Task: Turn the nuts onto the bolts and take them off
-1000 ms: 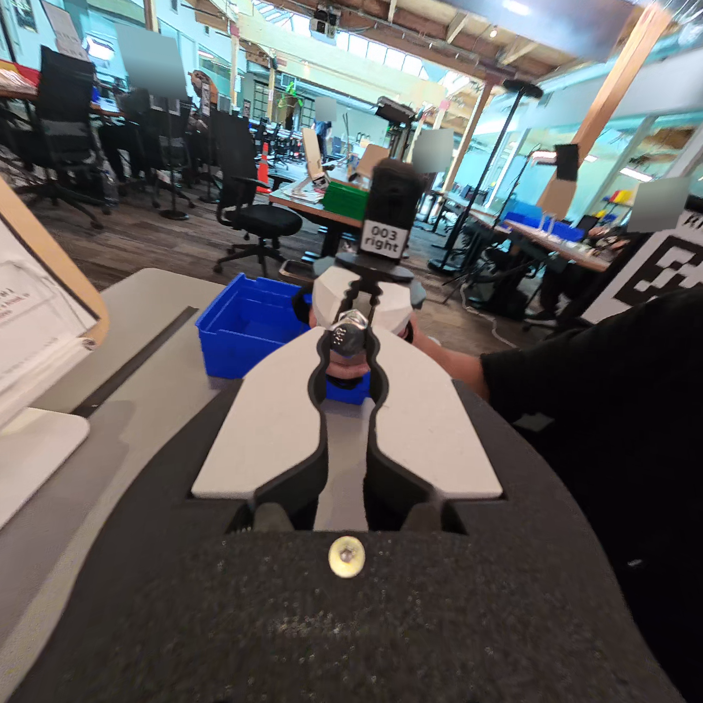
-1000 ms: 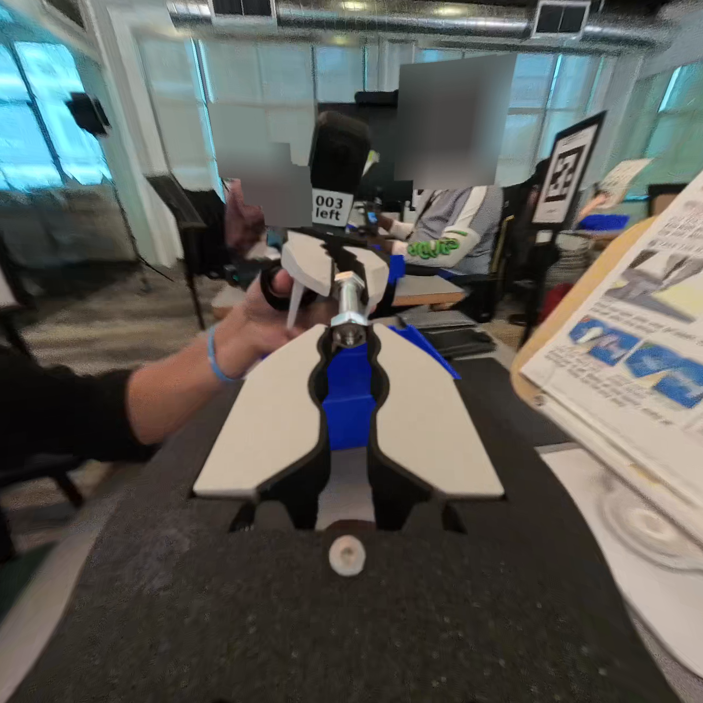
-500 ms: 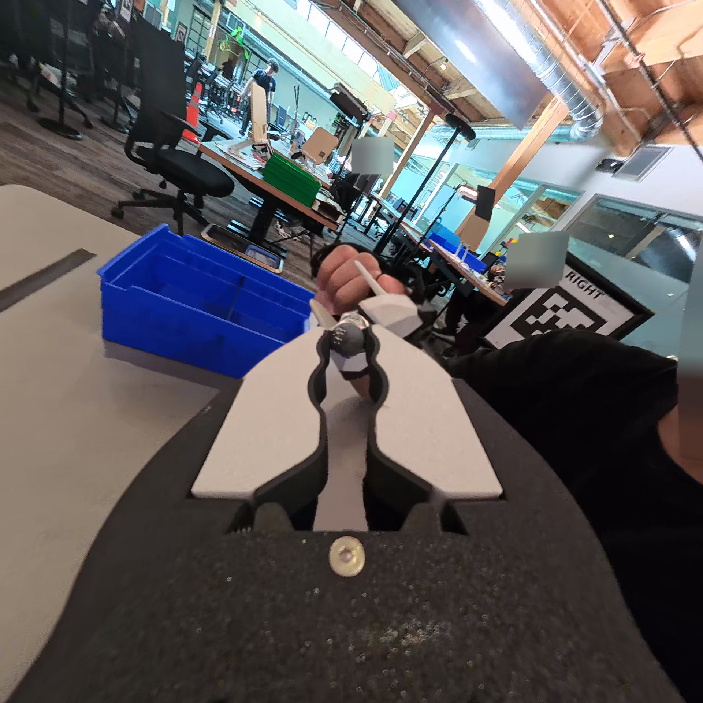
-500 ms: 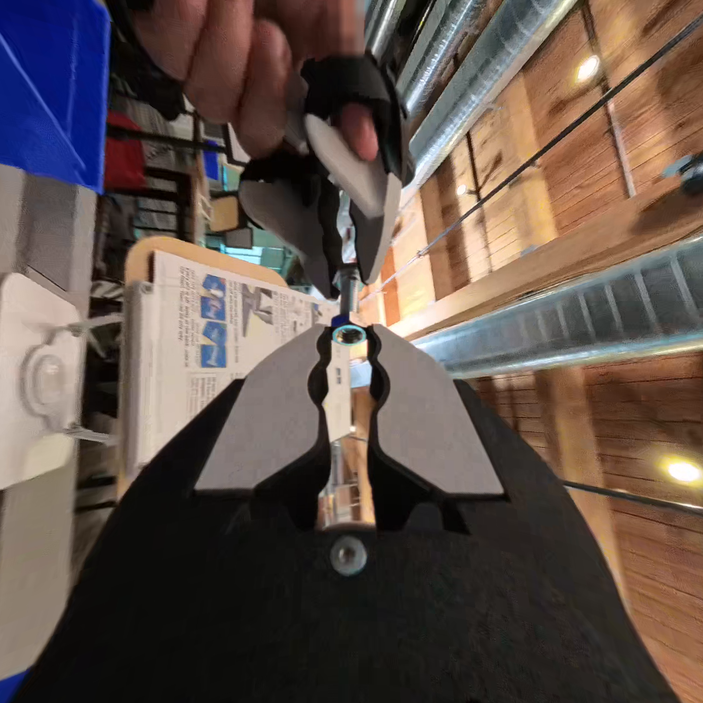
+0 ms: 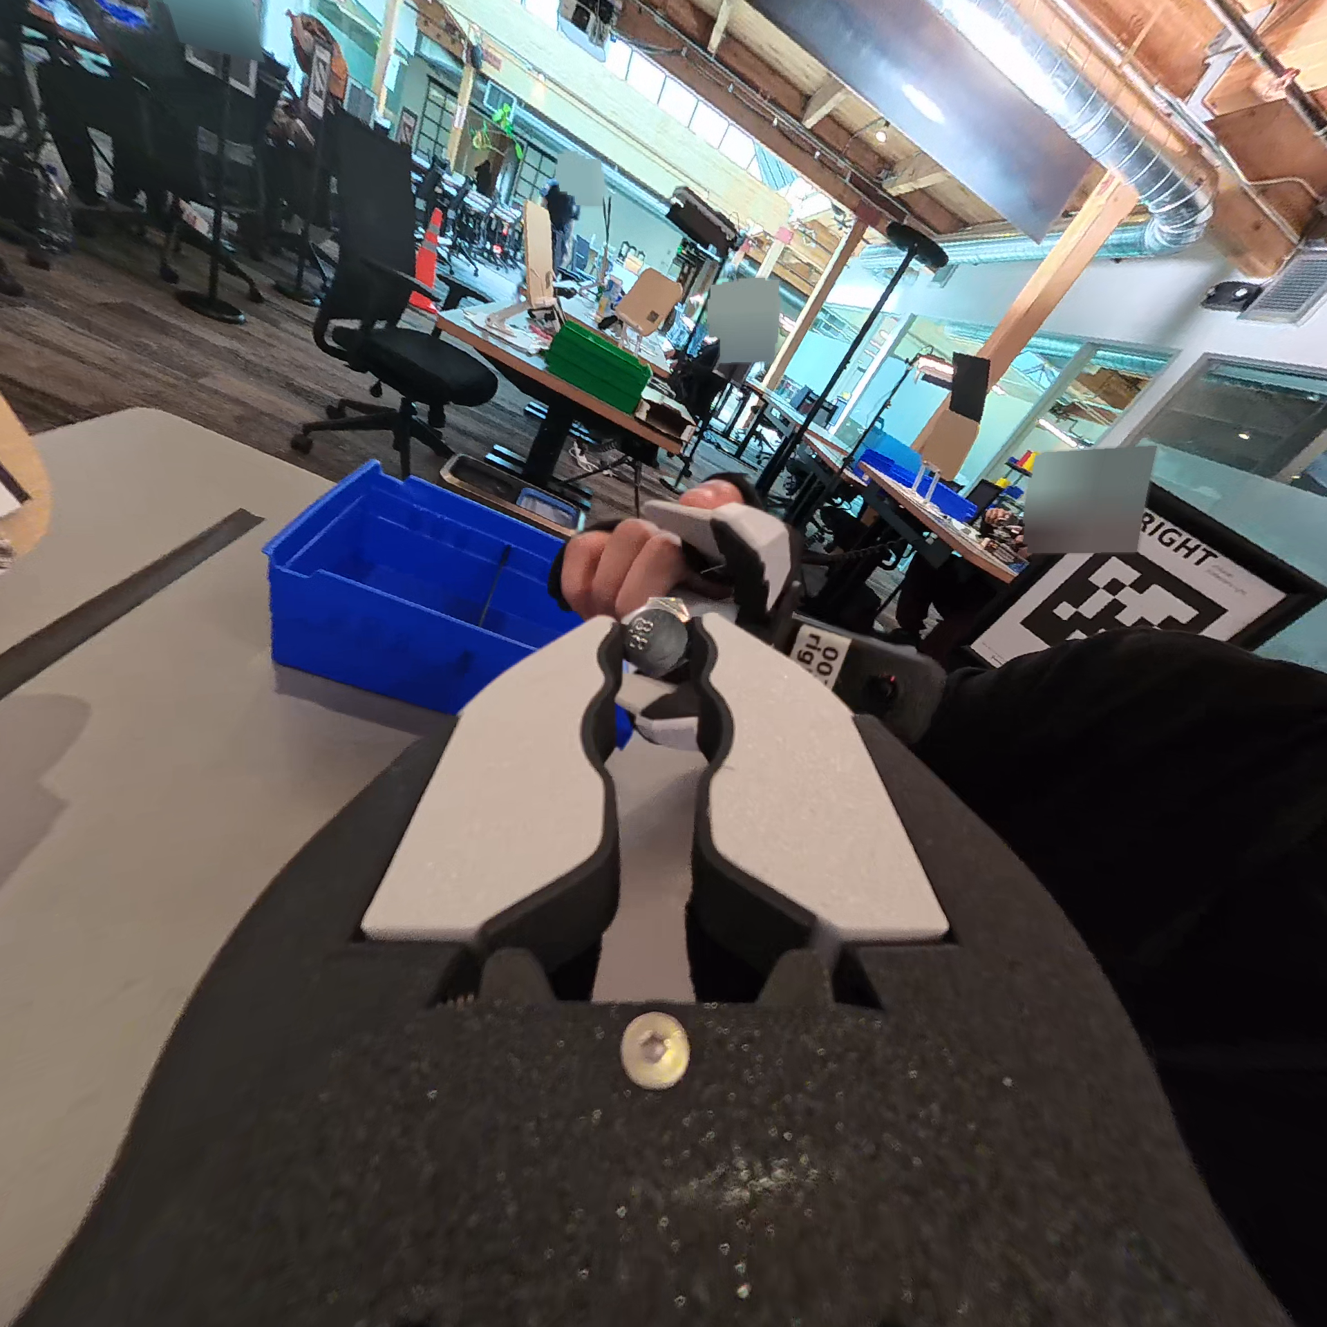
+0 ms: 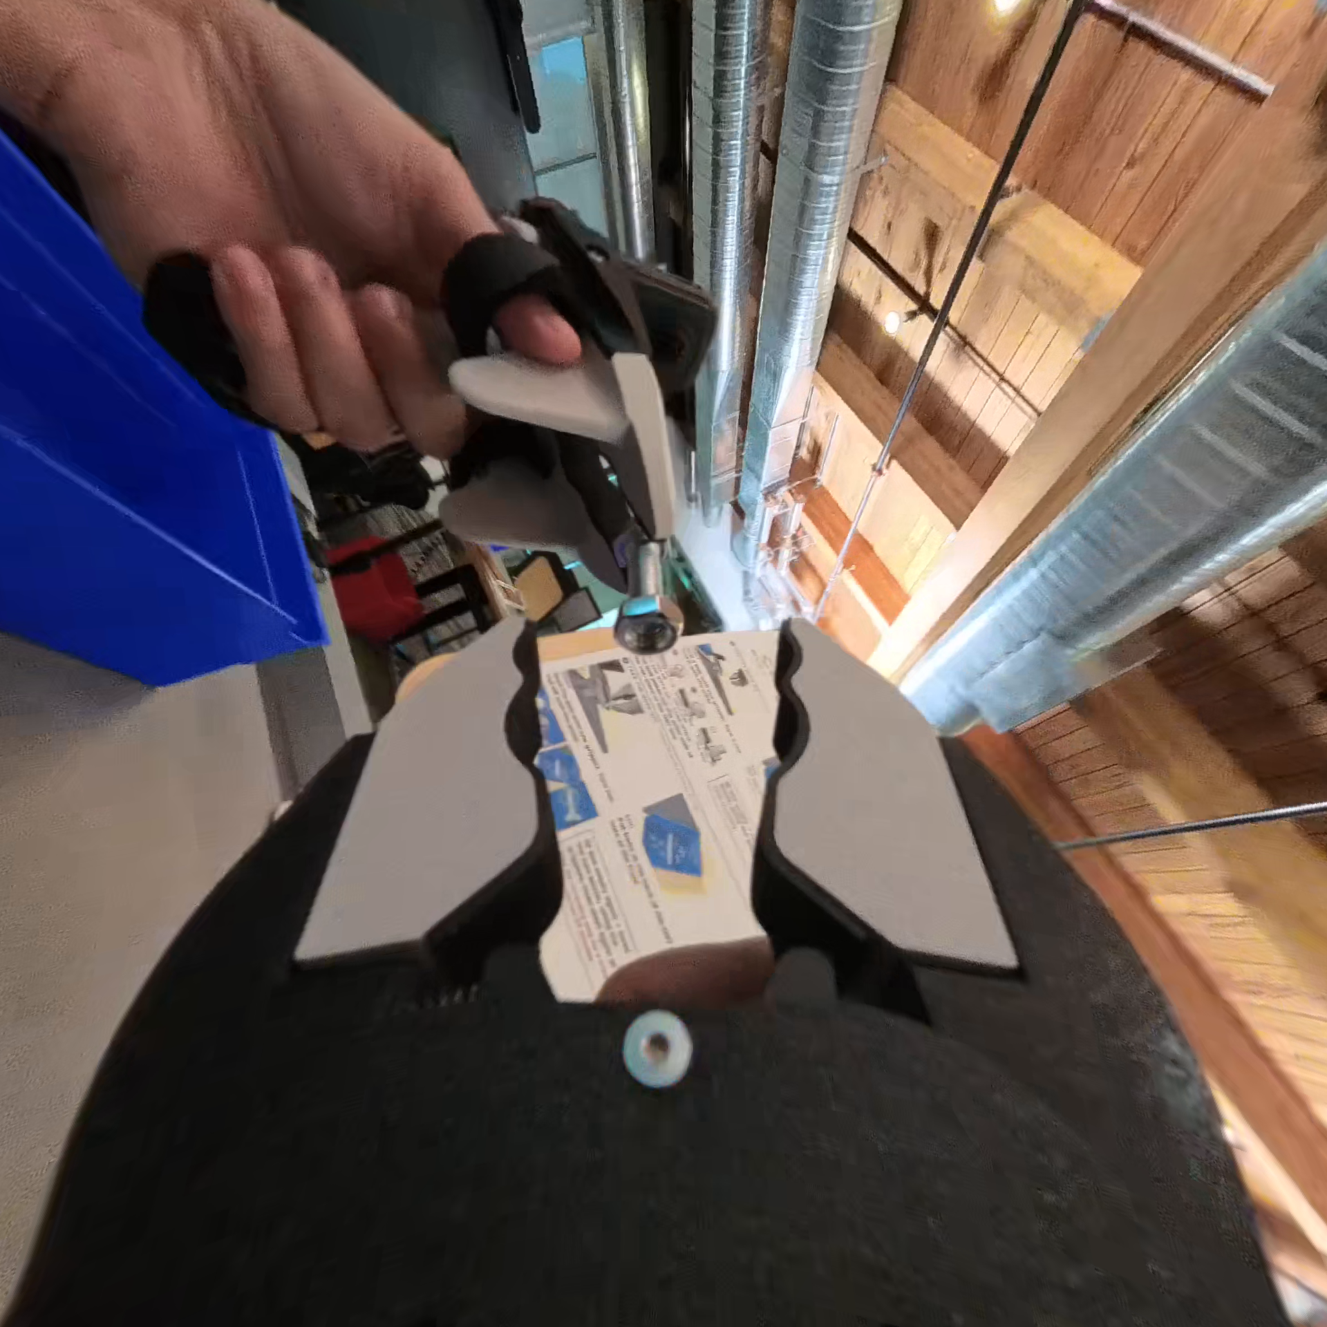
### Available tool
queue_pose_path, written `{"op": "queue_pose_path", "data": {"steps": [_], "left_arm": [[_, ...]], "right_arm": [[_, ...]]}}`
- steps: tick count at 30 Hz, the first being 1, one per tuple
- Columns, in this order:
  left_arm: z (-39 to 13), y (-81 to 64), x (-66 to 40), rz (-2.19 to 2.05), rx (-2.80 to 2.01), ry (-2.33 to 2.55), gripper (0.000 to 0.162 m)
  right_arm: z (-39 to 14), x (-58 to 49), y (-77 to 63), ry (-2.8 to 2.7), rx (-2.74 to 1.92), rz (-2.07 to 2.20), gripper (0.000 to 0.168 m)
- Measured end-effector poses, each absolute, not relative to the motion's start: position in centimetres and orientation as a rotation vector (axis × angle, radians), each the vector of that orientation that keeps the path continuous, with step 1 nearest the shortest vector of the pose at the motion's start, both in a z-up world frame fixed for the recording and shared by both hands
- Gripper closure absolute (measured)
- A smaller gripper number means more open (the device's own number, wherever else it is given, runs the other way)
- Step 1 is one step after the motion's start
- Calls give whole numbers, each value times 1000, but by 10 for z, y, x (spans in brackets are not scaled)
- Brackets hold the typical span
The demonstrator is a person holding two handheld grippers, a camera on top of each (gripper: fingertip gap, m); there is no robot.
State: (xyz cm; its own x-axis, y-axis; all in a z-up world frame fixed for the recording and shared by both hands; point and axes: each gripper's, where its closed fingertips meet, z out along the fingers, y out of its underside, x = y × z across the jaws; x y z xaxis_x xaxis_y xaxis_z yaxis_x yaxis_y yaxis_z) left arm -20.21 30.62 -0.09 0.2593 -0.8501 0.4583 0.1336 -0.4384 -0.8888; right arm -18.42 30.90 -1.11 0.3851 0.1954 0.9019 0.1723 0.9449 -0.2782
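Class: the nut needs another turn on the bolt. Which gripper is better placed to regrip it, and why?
Right. The right gripper is open with the nut just ahead between its fingertips. The left gripper is shut on the bolt head, so it must stay holding.

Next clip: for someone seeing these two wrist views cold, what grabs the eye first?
In the left wrist view, the left gripper is shut on a steel bolt by its head, dead centre. In the right wrist view, the right gripper stands open, and the nut sits on the bolt's end just past its fingertips. A bright blue bin rests on the grey table to the left.
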Motion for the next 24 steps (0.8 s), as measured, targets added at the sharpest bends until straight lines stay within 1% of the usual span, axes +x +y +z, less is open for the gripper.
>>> {"op": "queue_pose_path", "data": {"steps": [3, 4, 6, 7, 8, 9, 10, 11, 12, 14, 15, 17, 19, 21, 24], "left_arm": [[9, 307, -209, -1307, -1544, 665, 145], [12, 307, -211, -1290, -1522, 666, 145], [16, 307, -214, -1223, -1491, 683, 146], [17, 308, -216, -1175, -1481, 686, 146], [19, 309, -218, -1126, -1471, 692, 146], [20, 309, -219, -1079, -1455, 701, 146], [21, 309, -220, -1035, -1441, 716, 146], [22, 309, -220, -995, -1426, 728, 146], [23, 307, -219, -968, -1407, 748, 145], [23, 303, -217, -925, -1384, 792, 145], [22, 302, -216, -902, -1377, 812, 145], [18, 301, -213, -864, -1376, 853, 145], [14, 304, -212, -807, -1393, 865, 146], [8, 306, -209, -772, -1407, 891, 146], [-1, 308, -204, -716, -1433, 932, 145]], "right_arm": [[-20, -188, 319, -1210, -571, 308, 105], [-26, -195, 321, -1236, -665, 450, 108], [-39, -204, 323, -1257, -876, 752, 107], [-45, -209, 325, -1258, -992, 888, 103], [-52, -213, 324, -1264, -1100, 1015, 95], [-59, -216, 321, -1278, -1182, 1134, 92], [-68, -218, 322, -1270, -1308, 1231, 96], [-78, -220, 319, -1285, -1432, 1339, 91], [-79, -220, 312, -1305, -1501, 1493, 87], [-71, -217, 304, -1208, -1627, 1846, 88], [-60, -213, 302, -1144, -1626, 2039, 86], [-38, -202, 303, -999, -1575, 2376, 93], [-24, -191, 308, -879, -1522, 2569, 98], [-20, -187, 313, -812, -1510, 2648, 105], [-23, -187, 315, -777, -1525, 2706, 110]]}}
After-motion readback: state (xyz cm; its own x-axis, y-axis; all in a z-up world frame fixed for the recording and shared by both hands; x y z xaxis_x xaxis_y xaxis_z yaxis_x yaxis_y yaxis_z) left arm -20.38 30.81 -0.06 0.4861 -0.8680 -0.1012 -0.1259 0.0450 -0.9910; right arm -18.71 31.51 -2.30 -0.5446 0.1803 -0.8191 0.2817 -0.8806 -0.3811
